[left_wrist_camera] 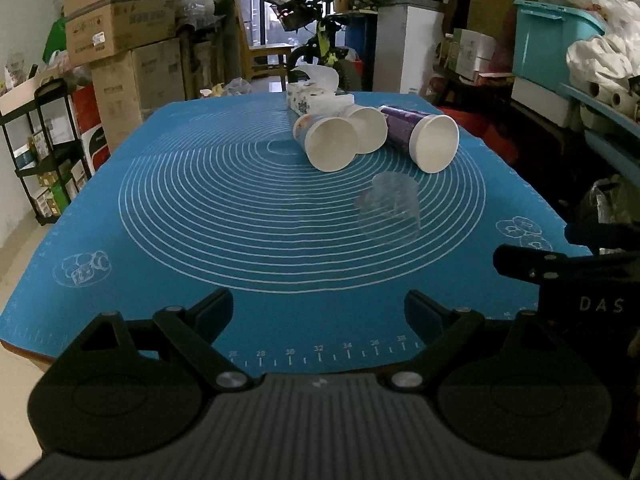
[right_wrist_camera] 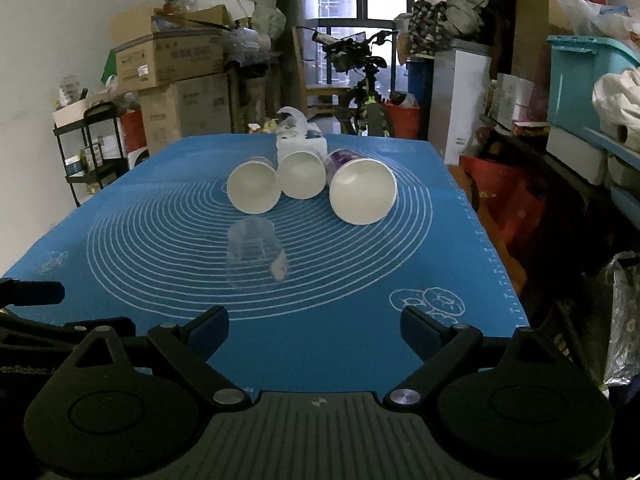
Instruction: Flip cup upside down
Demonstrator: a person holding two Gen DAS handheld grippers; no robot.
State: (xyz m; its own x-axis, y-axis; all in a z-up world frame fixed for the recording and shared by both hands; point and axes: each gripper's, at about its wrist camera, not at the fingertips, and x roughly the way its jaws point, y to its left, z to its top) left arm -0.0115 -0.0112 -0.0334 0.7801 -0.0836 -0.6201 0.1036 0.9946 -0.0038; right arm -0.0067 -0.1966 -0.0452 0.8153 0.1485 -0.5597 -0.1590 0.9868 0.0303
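Your left tongs [left_wrist_camera: 319,312] and right tongs [right_wrist_camera: 315,326] are spread and empty above the blue mat [left_wrist_camera: 200,216]. The clear cup [right_wrist_camera: 256,252] lies on its side near the mat's centre, just before three paper cups [right_wrist_camera: 304,180].

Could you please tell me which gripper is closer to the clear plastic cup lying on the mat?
Right, though only slightly. The clear plastic cup lies ahead and a little left of the right gripper; the left gripper has it farther ahead and to its right. Both are open and apart from it.
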